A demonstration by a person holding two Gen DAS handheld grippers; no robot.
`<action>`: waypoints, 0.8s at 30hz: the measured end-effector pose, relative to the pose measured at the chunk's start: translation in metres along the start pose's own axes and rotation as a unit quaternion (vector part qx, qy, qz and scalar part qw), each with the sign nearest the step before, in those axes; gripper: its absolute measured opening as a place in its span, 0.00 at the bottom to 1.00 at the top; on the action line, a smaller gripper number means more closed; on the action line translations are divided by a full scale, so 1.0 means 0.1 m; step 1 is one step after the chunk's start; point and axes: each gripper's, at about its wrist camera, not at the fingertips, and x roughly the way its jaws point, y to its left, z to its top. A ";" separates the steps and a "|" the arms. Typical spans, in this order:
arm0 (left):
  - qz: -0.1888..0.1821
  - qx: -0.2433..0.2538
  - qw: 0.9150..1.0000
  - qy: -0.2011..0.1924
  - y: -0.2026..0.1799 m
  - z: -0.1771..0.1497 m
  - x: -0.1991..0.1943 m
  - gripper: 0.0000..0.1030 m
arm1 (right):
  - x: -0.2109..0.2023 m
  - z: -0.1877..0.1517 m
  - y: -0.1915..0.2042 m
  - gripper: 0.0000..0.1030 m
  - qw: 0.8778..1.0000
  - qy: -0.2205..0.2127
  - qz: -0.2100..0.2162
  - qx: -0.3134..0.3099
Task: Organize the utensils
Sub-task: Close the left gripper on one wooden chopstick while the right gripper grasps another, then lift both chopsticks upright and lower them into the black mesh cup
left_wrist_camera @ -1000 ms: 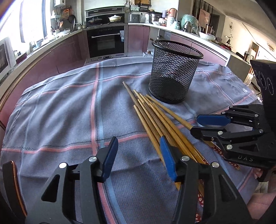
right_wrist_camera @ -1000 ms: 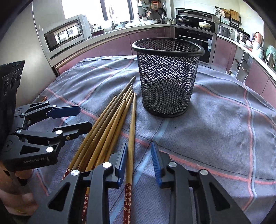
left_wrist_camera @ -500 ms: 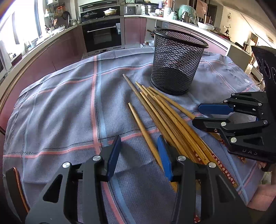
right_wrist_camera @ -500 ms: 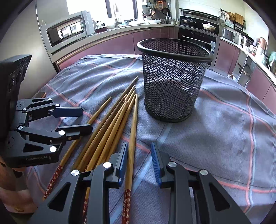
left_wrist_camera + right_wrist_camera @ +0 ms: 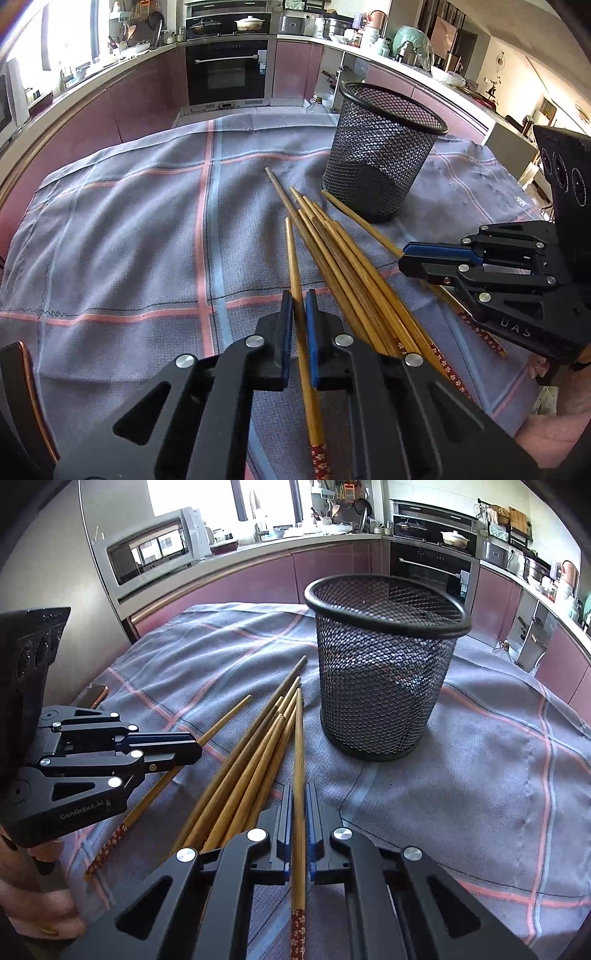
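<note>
Several wooden chopsticks [image 5: 343, 254] with red patterned ends lie in a fan on the checked cloth, tips toward a black mesh cup [image 5: 380, 155]. My left gripper [image 5: 300, 306] is shut on one chopstick [image 5: 295, 266] at the fan's left edge. My right gripper [image 5: 300, 801] is shut on another chopstick [image 5: 299, 738] at the fan's right edge, beside the mesh cup [image 5: 384, 664]. The rest of the bundle [image 5: 243, 775] lies between the two grippers. The right gripper also shows in the left wrist view [image 5: 410, 258], and the left gripper in the right wrist view [image 5: 192, 747].
The blue-grey cloth [image 5: 129, 229] with pink stripes covers the table. Kitchen counters, an oven [image 5: 225, 70] and a microwave [image 5: 155, 550] stand behind. A brown flat object [image 5: 94, 696] lies at the cloth's left edge.
Both grippers were open over the chopsticks; each has closed on one chopstick. The left one's chopstick has been drawn out sideways from the bundle.
</note>
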 end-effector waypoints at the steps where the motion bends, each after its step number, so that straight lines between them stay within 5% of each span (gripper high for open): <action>1: -0.003 -0.002 1.000 -0.005 0.01 0.01 -0.04 0.07 | -0.04 0.00 0.00 0.05 1.000 -0.006 0.004 0.000; 12: -0.054 -0.002 0.994 -0.092 0.06 0.25 -0.81 0.07 | -0.76 0.20 -0.02 0.05 0.991 -0.125 0.044 -0.004; 24: -0.104 0.012 0.969 -0.225 -0.08 0.79 -1.78 0.07 | -1.38 0.59 -0.13 0.05 0.972 -0.232 0.022 -0.020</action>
